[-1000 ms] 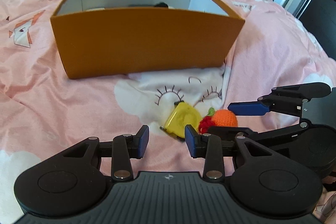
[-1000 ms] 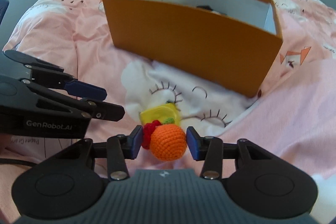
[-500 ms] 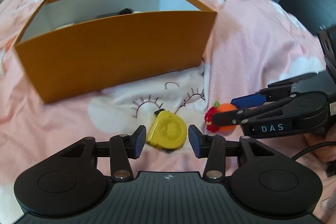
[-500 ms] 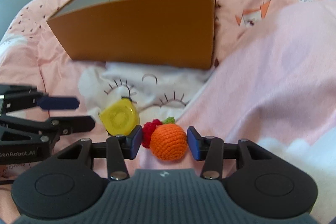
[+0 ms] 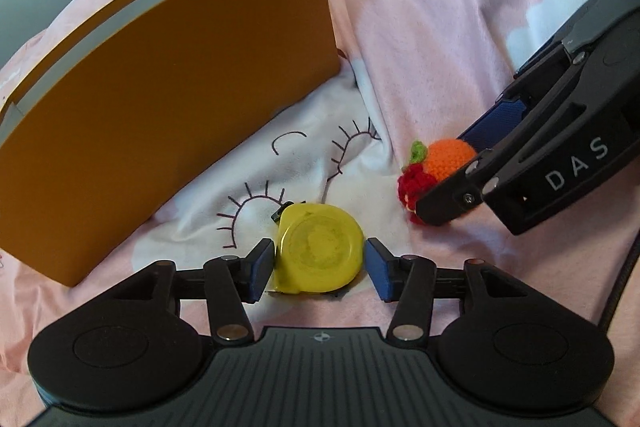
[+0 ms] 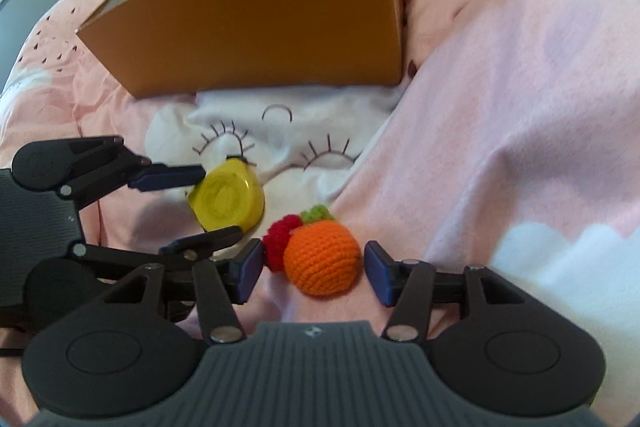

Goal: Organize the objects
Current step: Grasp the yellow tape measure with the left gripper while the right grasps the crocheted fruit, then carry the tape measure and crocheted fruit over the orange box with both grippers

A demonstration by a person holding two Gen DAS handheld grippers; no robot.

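Bedding, a pink printed quilt [image 5: 440, 27], carries 1 orange cardboard box [image 5: 168, 115] (contents hidden). Near it, the left gripper [image 5: 320, 263], jaws opening, straddles the round yellow tape measure [image 5: 320, 255]; the right gripper [image 6: 314, 267], also opening, brackets the orange crocheted fruit [image 6: 322, 259] without pressing.

White letters "DAS" along the black side of the right gripper [image 5: 448, 183], seen from the left wrist, no other readable text in either view
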